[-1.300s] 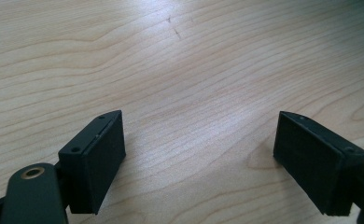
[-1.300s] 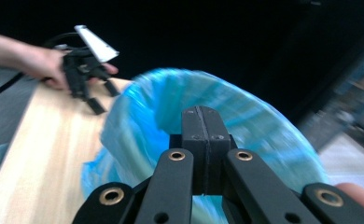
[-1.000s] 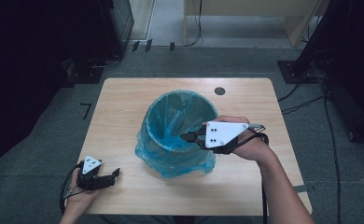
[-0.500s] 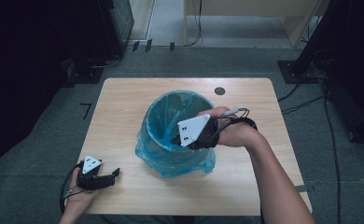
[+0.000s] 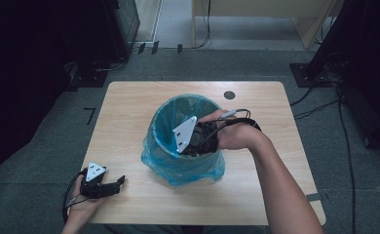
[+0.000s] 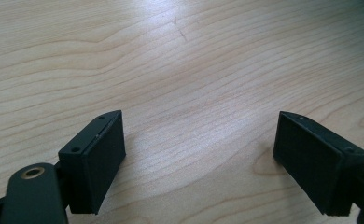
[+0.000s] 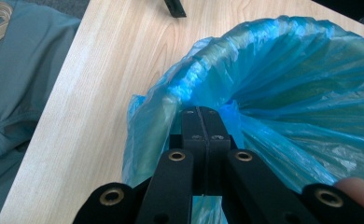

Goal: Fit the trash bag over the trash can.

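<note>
Bag liner [image 7: 283, 79] pinched between closed right fingers [image 7: 192, 128].

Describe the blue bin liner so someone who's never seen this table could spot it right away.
Look at the wooden table: near its middle stands a round bin. The liner is the thin, crinkled blue plastic bag that lines it and folds down over the rim. It is the one bright blue, see-through thing there, and the right gripper is shut on its edge.

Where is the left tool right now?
In the high view, the left tool rests on the table near its front left corner, jaws open, apart from the blue-lined bin.
</note>
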Demonstrator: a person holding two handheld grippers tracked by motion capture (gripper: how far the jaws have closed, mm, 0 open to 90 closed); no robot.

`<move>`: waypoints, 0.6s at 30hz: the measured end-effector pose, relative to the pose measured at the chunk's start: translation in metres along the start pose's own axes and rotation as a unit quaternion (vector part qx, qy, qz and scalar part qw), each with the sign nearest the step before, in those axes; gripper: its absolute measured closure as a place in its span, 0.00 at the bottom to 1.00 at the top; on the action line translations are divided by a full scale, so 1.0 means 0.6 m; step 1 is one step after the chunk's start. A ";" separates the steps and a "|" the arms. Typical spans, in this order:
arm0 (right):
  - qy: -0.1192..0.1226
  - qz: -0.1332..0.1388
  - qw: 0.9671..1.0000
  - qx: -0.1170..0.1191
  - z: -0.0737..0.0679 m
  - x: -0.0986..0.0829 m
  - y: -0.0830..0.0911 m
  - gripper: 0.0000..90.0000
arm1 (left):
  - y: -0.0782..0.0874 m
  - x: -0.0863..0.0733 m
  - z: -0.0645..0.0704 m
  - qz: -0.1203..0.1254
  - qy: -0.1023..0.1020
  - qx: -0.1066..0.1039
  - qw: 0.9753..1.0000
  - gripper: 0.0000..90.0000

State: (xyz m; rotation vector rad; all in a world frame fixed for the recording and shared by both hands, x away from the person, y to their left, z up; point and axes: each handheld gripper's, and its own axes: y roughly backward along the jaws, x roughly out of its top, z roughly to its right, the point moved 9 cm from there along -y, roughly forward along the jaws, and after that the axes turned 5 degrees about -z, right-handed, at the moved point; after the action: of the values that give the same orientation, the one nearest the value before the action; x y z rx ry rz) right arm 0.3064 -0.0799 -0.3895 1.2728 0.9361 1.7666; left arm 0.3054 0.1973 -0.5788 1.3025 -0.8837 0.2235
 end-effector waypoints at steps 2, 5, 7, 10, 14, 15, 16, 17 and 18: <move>0.006 -0.015 1.000 0.003 0.002 0.004 -0.008 1.00 | 0.000 0.000 0.000 0.000 0.000 0.000 1.000 0.18; 0.010 -0.026 1.000 0.003 0.003 0.007 -0.015 1.00 | 0.000 0.000 0.000 0.000 0.000 0.000 1.000 0.18; 0.014 -0.033 0.999 0.003 0.006 0.009 -0.023 1.00 | 0.000 0.000 0.000 0.000 0.000 -0.001 1.000 0.18; 0.019 -0.037 0.999 0.014 0.009 0.009 -0.037 1.00 | 0.000 0.000 0.000 0.000 0.001 -0.002 1.000 0.18; 0.015 -0.058 0.998 0.033 0.010 0.002 -0.056 1.00 | 0.000 0.000 0.000 0.001 0.002 -0.003 1.000 0.18; 0.013 -0.066 0.997 0.039 0.011 0.001 -0.064 1.00 | 0.000 0.000 -0.001 0.001 0.002 -0.003 1.000 0.18; 0.013 -0.066 0.997 0.039 0.011 0.001 -0.064 1.00 | 0.000 0.000 -0.001 0.001 0.002 -0.003 1.000 0.18; 0.011 -0.066 0.997 0.040 0.011 0.001 -0.066 1.00 | 0.000 0.001 -0.001 0.001 0.002 -0.003 1.000 0.18; 0.010 -0.066 0.997 0.040 0.013 0.002 -0.068 1.00 | 0.000 0.001 -0.001 0.001 0.002 -0.003 1.000 0.18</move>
State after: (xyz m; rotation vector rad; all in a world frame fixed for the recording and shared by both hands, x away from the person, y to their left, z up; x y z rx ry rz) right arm 0.3199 -0.0597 -0.4232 1.2159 1.0866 1.6571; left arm 0.3058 0.1976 -0.5786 1.2950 -0.8809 0.2246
